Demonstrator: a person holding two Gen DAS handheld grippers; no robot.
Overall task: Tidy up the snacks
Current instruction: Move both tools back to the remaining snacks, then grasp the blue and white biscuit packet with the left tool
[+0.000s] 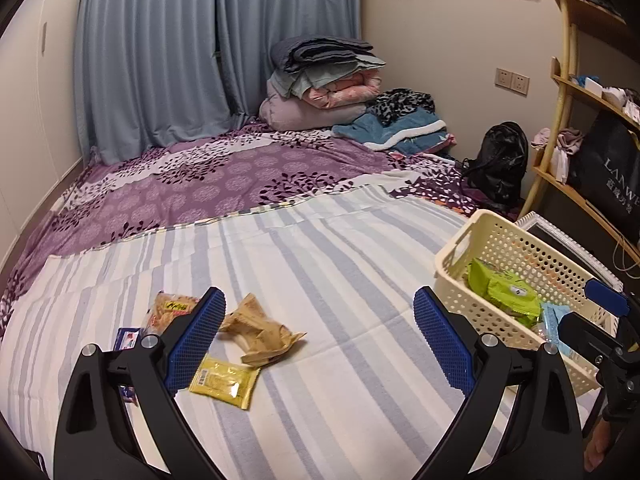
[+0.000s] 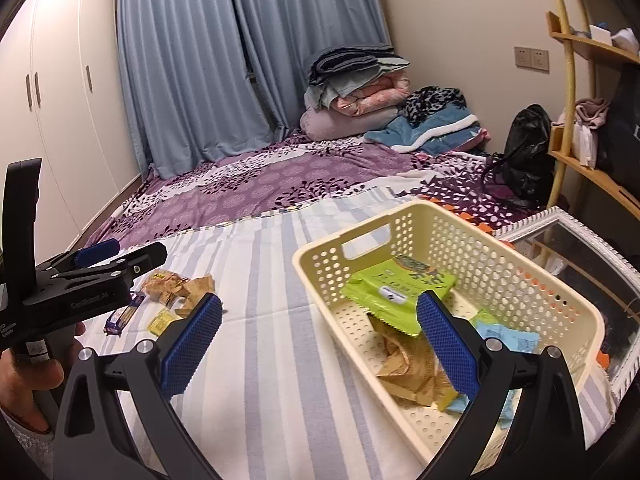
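While both grippers, left [image 1: 318, 334] and right [image 2: 320, 338], hang with fingers spread and empty, four packets [image 1: 262, 332] lie near the bed's left edge, basket [image 2: 460, 216] at its right edge; risk: thin wrappers slipping when pinched.
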